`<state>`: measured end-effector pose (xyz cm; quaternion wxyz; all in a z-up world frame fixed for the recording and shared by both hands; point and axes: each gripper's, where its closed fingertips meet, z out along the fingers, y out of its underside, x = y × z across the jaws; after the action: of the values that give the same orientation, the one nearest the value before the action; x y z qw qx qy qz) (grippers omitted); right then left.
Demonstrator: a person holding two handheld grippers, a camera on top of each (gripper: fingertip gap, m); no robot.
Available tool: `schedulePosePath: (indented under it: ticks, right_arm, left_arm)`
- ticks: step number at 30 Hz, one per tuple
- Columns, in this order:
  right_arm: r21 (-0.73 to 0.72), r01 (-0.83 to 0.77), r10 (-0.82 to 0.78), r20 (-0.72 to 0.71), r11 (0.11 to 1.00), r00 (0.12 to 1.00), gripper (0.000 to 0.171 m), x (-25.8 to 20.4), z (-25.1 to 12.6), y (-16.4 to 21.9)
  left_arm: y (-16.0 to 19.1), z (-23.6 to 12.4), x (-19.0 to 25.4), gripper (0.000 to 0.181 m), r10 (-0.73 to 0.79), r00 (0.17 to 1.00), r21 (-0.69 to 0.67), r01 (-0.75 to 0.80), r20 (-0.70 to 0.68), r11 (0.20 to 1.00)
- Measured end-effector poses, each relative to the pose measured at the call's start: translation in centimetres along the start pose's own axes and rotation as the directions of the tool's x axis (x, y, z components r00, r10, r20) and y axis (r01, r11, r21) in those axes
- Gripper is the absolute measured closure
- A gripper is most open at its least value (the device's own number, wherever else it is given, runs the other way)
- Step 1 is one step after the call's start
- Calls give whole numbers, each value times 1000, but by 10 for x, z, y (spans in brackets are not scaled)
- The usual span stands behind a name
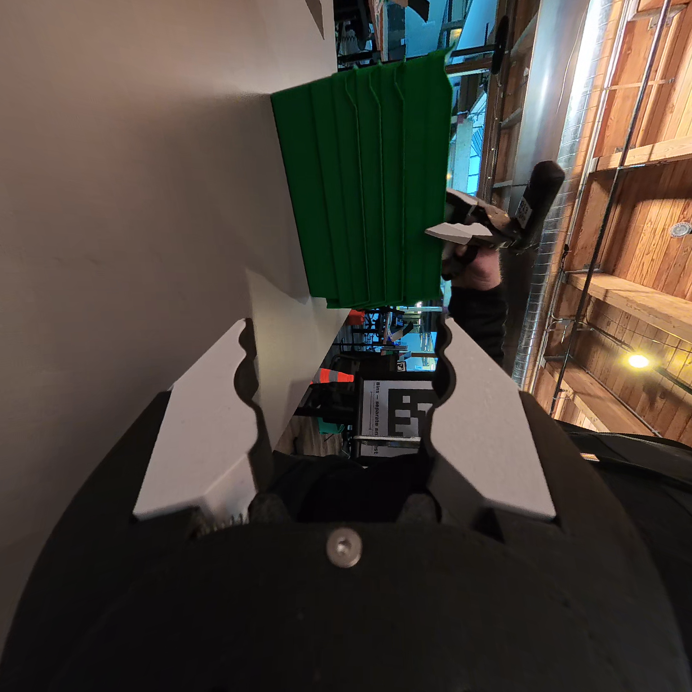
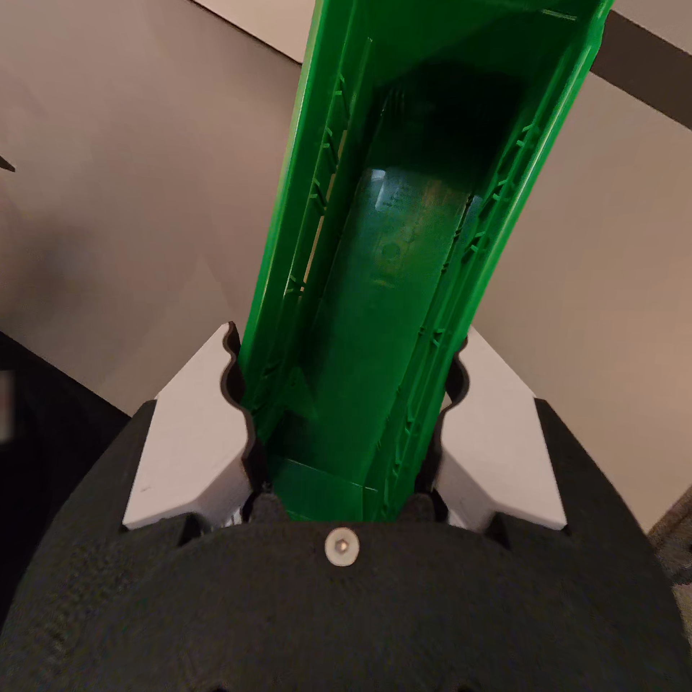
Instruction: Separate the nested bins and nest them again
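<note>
On the pale tabletop, which the left wrist view shows turned sideways, stands the stack of nested green bins, its stepped rims layered one inside another and its base against the surface. At the top of that stack, on the side away from the table, the right gripper meets the outermost bin, one white finger lying over the bin's outer wall and the other partly hidden behind the rim. Its own view shows the grip from close up: the green bin runs lengthwise between the two white fingers, whose dark wavy pads press against the ribbed walls on both sides, so the right gripper is clamped across the width of the bin, with the open interior and a pale sticker on the floor visible beyond. A hand in a dark sleeve holds that tool's black handle. The left gripper hangs apart from the stack, near its lower end, with its jaws spread wide and nothing between them. Past its fingers, a white sheet with a black square marker stands off the table edge, orange-striped cones lie just beside it, and wooden shelving fills the right of the scene.
</note>
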<state>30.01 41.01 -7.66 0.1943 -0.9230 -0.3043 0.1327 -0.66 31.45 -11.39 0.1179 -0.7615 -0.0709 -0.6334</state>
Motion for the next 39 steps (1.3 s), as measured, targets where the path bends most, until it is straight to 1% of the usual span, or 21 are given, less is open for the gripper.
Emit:
schedulePosePath:
  ticks: [5,7,11,14,16,18,20,21,23,25,26,28,31,32,33,35,37,39]
  right_arm:
    - [1,1,-1,-22,1000,1000,49,4,17,9]
    - [-9,7,-8,-39,1000,999,41,5,22,13]
    - [-40,17,-18,-28,999,999,34,4,22,16]
    - [14,3,-3,-4,1000,1000,35,4,9,6]
    - [24,1,0,-20,1000,1000,40,13,0,4]
    - [31,-31,31,-8,999,999,40,25,-7,5]
    - [72,-98,93,60,993,994,43,36,-13,4]
    - [92,-144,133,119,985,984,42,40,-14,4]
    - [98,-251,216,276,963,937,35,43,-11,8]
    - [82,-334,271,422,939,865,35,41,-3,12]
    - [65,-354,286,467,933,837,37,40,3,17]
    - [20,-364,305,500,931,810,38,40,19,29]
    - [-21,-386,315,620,922,719,40,18,29,33]
    - [-33,-385,315,641,922,700,45,10,32,34]
    - [-34,-393,322,641,919,697,37,6,35,34]
    - [-30,-408,330,642,912,692,37,2,36,31]
    - [-30,-428,347,637,903,688,39,-7,39,28]
    - [-20,-444,360,619,896,698,40,-19,45,22]
  left_arm:
    - [4,9,0,87,0,1000,-20,0,1,1000]
    - [6,15,1,88,6,1000,-36,-6,-1,999]
    - [9,29,8,87,25,1000,-68,-26,-13,997]
    - [10,42,15,87,64,998,-98,-66,-18,993]
    - [11,53,21,87,92,995,-121,-95,-25,988]
    - [12,68,28,87,119,992,-139,-123,-38,983]
    - [13,86,36,84,149,987,-160,-156,-52,975]
    - [14,95,41,82,168,984,-167,-175,-58,970]
    - [15,117,47,78,201,977,-183,-210,-69,960]
    - [17,142,53,71,214,973,-203,-226,-81,953]
    - [17,155,55,66,219,972,-210,-232,-84,950]
    - [19,182,57,51,234,969,-231,-245,-73,942]
    - [24,219,58,33,306,951,-261,-308,-47,915]
    - [27,229,58,30,313,948,-277,-314,-46,908]
    - [30,238,60,29,303,952,-285,-305,-55,909]
    - [31,251,59,27,287,957,-292,-288,-48,912]
    - [29,255,60,27,265,963,-283,-268,-49,921]
    - [25,251,59,28,253,967,-267,-255,-41,929]
